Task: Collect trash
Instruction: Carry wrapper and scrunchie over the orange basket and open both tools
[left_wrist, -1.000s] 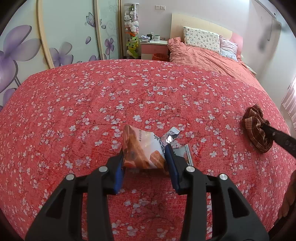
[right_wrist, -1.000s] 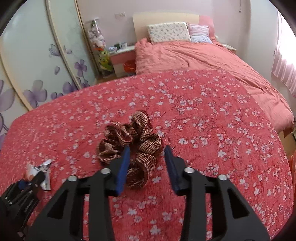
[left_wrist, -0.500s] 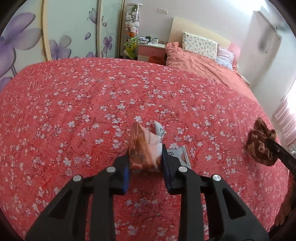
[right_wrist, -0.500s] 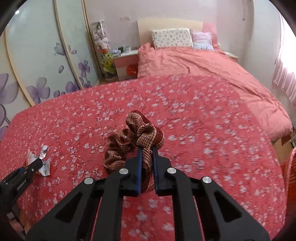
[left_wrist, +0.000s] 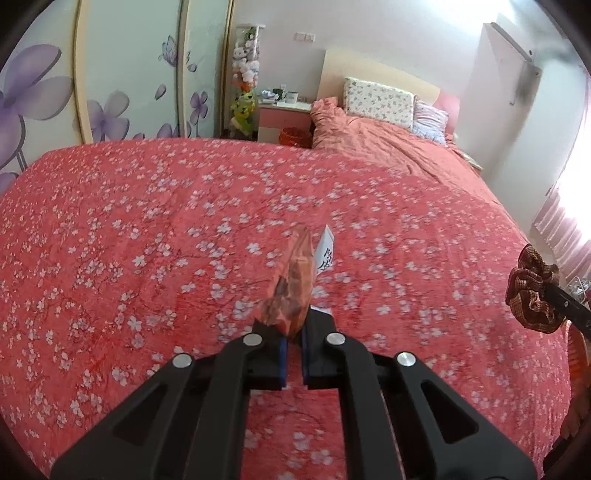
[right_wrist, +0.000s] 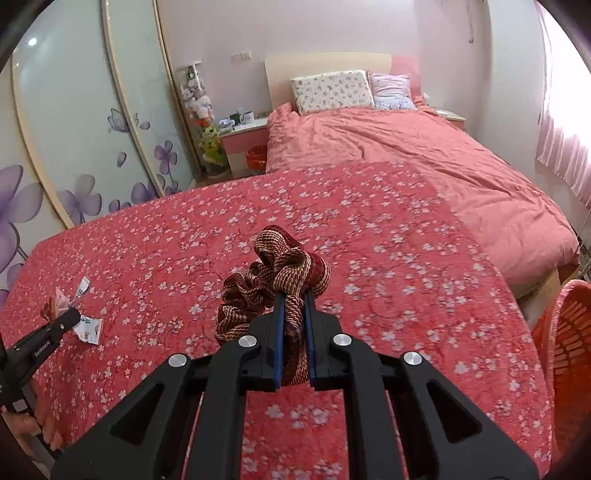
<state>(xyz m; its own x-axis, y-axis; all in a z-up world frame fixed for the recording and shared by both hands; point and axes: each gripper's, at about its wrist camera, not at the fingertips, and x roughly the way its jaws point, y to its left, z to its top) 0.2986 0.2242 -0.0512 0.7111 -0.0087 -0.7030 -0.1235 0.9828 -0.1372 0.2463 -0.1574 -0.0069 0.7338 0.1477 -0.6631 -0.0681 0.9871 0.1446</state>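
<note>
My left gripper (left_wrist: 292, 334) is shut on an orange snack wrapper (left_wrist: 291, 291), held edge-on above the red flowered bedspread (left_wrist: 147, 229). The wrapper also shows at the left of the right wrist view (right_wrist: 55, 304). A white torn wrapper (right_wrist: 88, 326) lies on the bedspread under the left gripper. My right gripper (right_wrist: 294, 325) is shut on a brown and cream woven scrunchie (right_wrist: 273, 280), lifted off the bedspread. The scrunchie also shows at the right edge of the left wrist view (left_wrist: 530, 291).
An orange plastic basket (right_wrist: 569, 343) stands off the bed's right side. Beyond the bedspread are a pink duvet (right_wrist: 388, 147), pillows (right_wrist: 332, 90) and a bedside table (left_wrist: 284, 114) with a small red bin (left_wrist: 293, 136). Wardrobe doors (left_wrist: 110, 74) run along the left.
My left gripper closed fully on the orange wrapper and lifted it. My right gripper closed on the scrunchie and lifted it off the bedspread.
</note>
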